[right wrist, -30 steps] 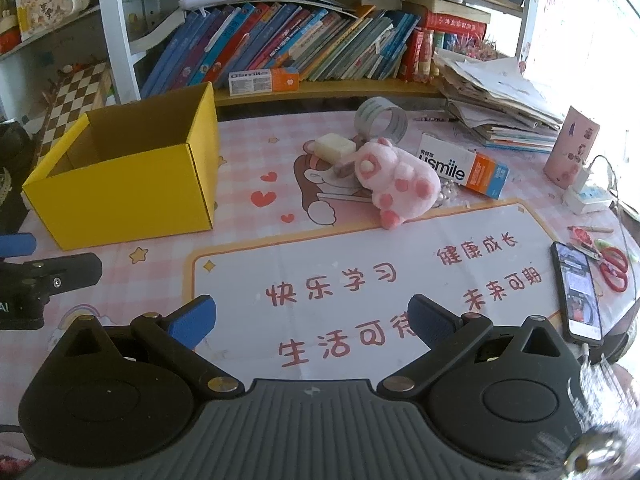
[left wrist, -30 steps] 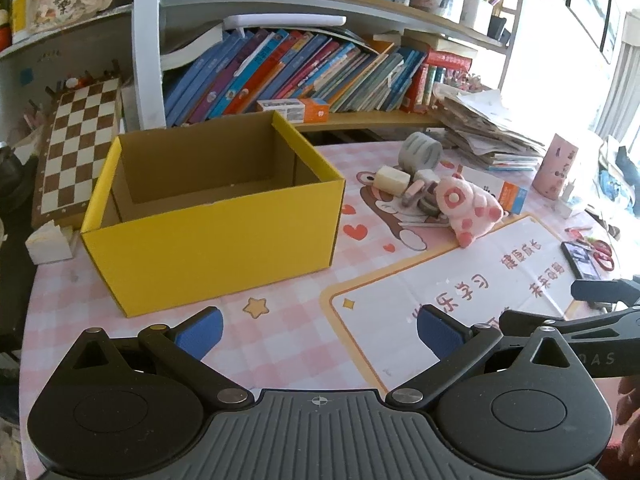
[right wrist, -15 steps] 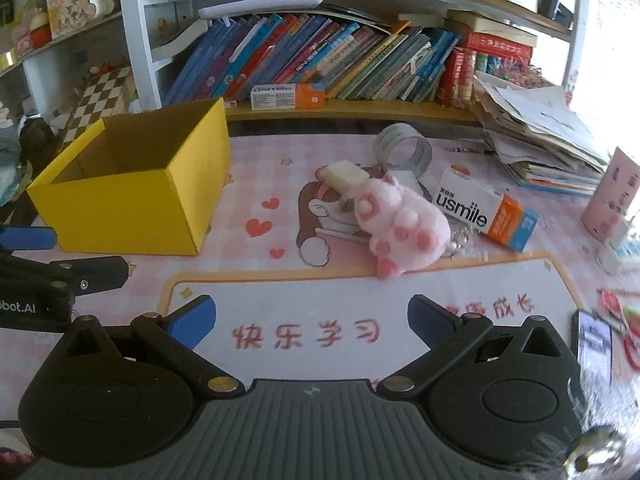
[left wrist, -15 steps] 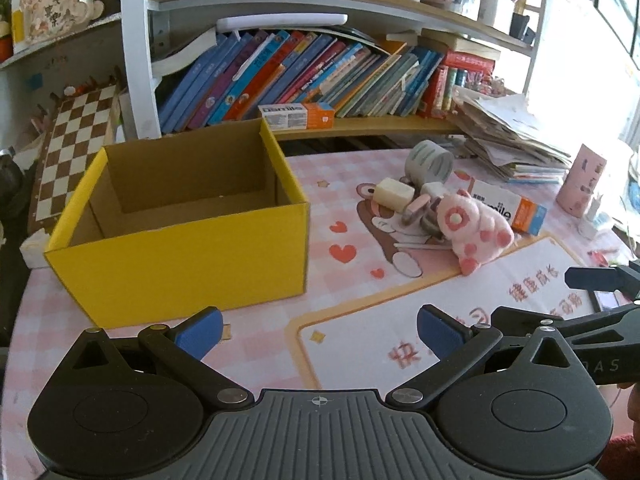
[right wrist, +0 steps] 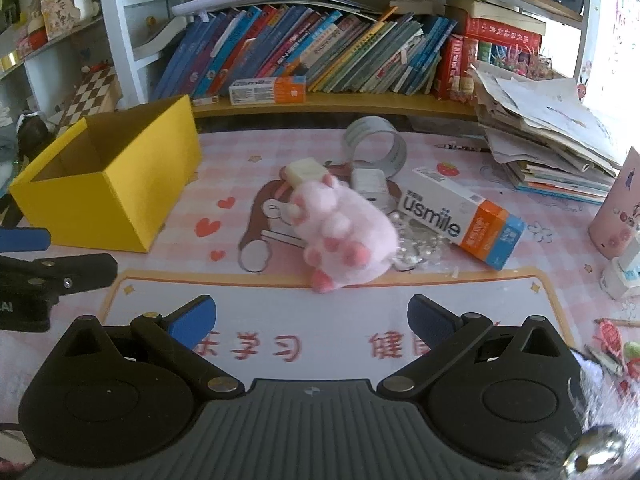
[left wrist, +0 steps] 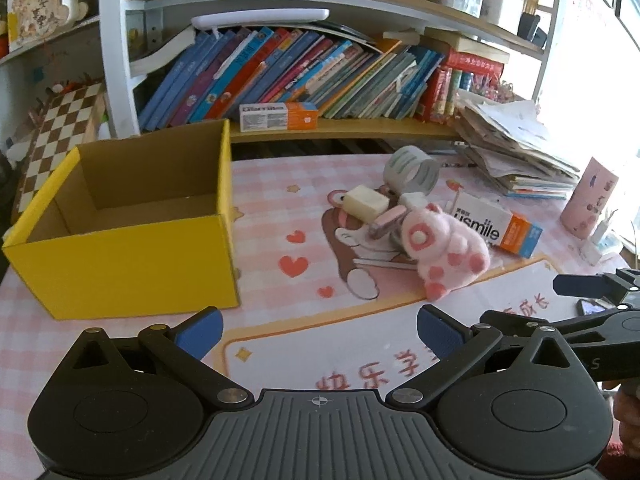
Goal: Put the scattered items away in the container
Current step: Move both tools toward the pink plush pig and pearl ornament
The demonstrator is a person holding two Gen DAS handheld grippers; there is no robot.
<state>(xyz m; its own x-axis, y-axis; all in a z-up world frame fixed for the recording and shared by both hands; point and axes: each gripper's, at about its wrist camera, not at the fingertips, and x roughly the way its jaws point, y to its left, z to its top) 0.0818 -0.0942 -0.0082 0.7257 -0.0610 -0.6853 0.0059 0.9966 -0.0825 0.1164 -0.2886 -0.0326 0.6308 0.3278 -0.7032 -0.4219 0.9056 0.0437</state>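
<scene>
I have advanced both units toward the clutter — right gripper (right wrist: 312, 314) and left gripper (left wrist: 318, 326) fingers spread, holding nothing — pink plush (right wrist: 344, 236) directly ahead beside the usmile carton (right wrist: 464, 216), yellow box (left wrist: 124, 232) farther left.

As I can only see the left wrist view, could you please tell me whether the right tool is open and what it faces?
Observer: The right tool is open with nothing between its pads, and the pink plush toy lies straight ahead of it on the mat.
Operator: Thank you. Is anything tucked on the far side of the plush that I might miss?
Observer: Yes, a shiny crinkled heap lies against the plush's right side, in front of the usmile box. I cannot tell what it is.
</scene>
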